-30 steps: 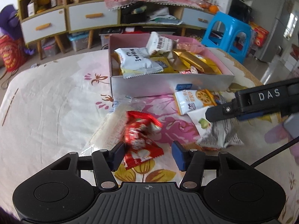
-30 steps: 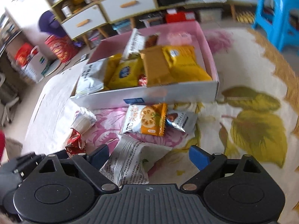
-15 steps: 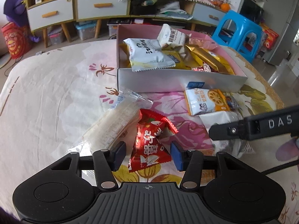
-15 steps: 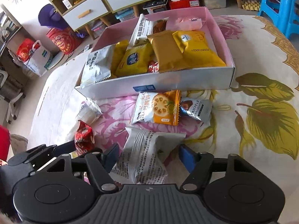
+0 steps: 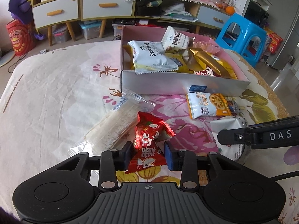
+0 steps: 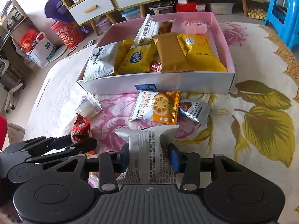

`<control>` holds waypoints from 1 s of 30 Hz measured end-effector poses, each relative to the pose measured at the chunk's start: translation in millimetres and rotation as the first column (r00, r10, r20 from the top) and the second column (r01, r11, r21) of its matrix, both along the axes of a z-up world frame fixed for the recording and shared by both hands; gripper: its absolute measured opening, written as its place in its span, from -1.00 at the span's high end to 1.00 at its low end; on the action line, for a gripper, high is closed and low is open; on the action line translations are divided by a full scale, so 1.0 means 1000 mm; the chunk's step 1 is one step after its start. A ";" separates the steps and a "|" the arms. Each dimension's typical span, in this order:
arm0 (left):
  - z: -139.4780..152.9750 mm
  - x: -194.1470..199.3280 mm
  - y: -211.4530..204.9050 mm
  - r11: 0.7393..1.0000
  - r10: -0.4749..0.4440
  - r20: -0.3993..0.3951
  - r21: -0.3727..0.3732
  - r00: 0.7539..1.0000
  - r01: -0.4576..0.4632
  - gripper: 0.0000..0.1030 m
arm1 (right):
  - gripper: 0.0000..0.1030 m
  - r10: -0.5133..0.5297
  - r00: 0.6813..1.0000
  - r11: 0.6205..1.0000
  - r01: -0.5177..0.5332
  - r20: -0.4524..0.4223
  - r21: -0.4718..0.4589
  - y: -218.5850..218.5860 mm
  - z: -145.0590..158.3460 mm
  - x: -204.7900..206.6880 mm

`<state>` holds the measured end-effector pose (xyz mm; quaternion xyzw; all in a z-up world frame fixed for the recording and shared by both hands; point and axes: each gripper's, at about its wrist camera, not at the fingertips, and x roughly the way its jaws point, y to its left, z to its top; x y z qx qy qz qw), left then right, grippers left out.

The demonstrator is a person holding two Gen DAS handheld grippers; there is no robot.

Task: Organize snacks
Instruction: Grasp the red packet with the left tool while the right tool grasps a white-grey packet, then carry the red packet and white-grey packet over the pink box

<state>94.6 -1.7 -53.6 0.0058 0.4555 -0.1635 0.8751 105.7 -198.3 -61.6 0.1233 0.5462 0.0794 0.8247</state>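
The left gripper (image 5: 148, 156) is seen with its jaws closing around a red snack packet (image 5: 149, 143), which sits squarely between them; both pads appear to be touching the wrapper's sides. The packet's far end is raised and crumpled, and its near end lies on the flowered cloth (image 5: 56, 97). Just to its left, a long clear-wrapped wafer pack (image 5: 115, 125) is laid diagonally, its edge tucked against the red packet.

The right gripper (image 6: 151, 156) is likewise closing, with a silver-white packet (image 6: 147, 149) between its jaws; the wrapper is pinched narrow there, printed back up. Just beyond it, an orange-and-white lotus-root biscuit packet (image 6: 157, 108) is lying flat, and a small truffle chocolate packet (image 6: 194, 110) is touching its right edge.

Behind these the pink-lined box (image 6: 186, 85) is standing on the cloth, already crowded with yellow, gold and white snack bags. The biscuit packet lies against its near wall.

In the right wrist view the left gripper is seen low at the left, beside the red packet. Drawers (image 5: 56, 13) and a blue stool (image 5: 244, 35) are visible beyond.
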 end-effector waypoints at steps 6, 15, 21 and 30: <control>0.002 -0.003 -0.001 1.000 -0.010 -0.006 -0.001 1.000 0.010 0.40 | 0.49 0.023 1.000 0.999 -0.023 0.020 -0.024 0.000 0.004 -0.002; 0.012 -0.007 -0.002 1.000 -0.019 0.000 -0.024 1.000 0.019 0.42 | 0.52 0.052 0.997 0.998 -0.050 0.053 -0.046 0.002 0.012 -0.006; 0.023 -0.012 -0.004 0.999 -0.029 0.019 -0.044 0.999 0.030 0.42 | 0.53 0.064 0.995 0.997 -0.061 0.075 -0.051 0.002 0.019 -0.007; 0.042 -0.015 -0.002 0.998 -0.003 0.064 -0.058 0.998 0.006 0.42 | 0.53 0.039 0.987 0.999 -0.037 0.154 -0.020 -0.002 0.039 -0.009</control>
